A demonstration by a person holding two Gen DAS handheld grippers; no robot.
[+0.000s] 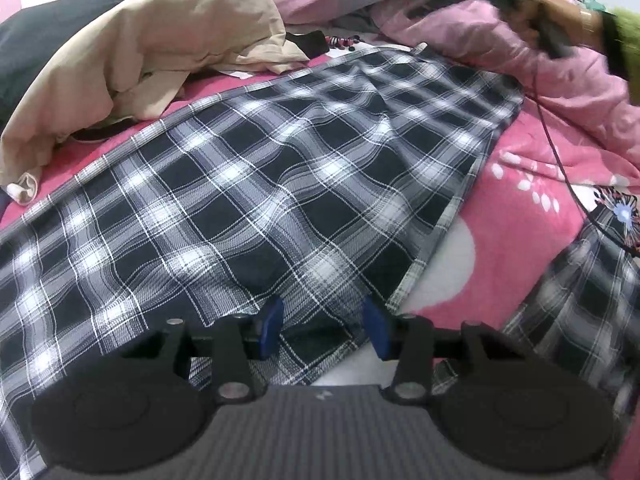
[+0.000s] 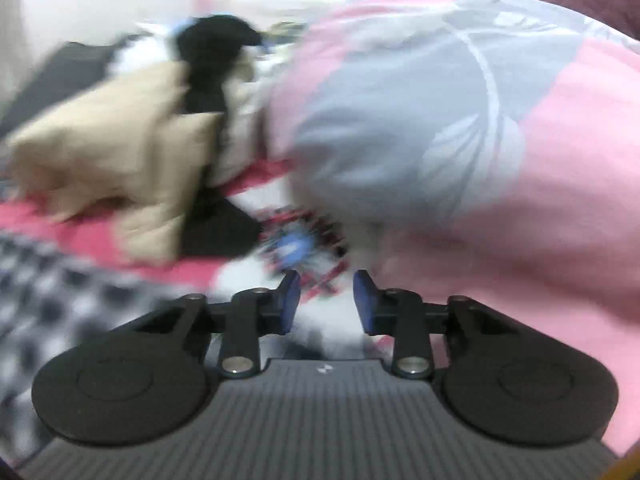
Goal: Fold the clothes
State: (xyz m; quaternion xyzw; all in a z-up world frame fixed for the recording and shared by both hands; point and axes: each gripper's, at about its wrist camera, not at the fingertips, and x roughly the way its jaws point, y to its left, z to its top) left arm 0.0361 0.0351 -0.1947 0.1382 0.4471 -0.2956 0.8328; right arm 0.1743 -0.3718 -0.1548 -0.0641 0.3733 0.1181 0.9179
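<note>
A black-and-white plaid garment [image 1: 280,184] is lying spread flat, slightly rippled, running diagonally across the pink bed [image 1: 520,216].

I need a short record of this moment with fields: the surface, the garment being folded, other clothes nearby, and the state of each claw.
surface: bed with pink sheet
garment: black-and-white plaid garment, spread flat
other clothes: beige garment, crumpled behind the plaid garment
bedding: pink and grey quilt
left claw: open over plaid edge
right claw: open, nothing between its fingers
</note>
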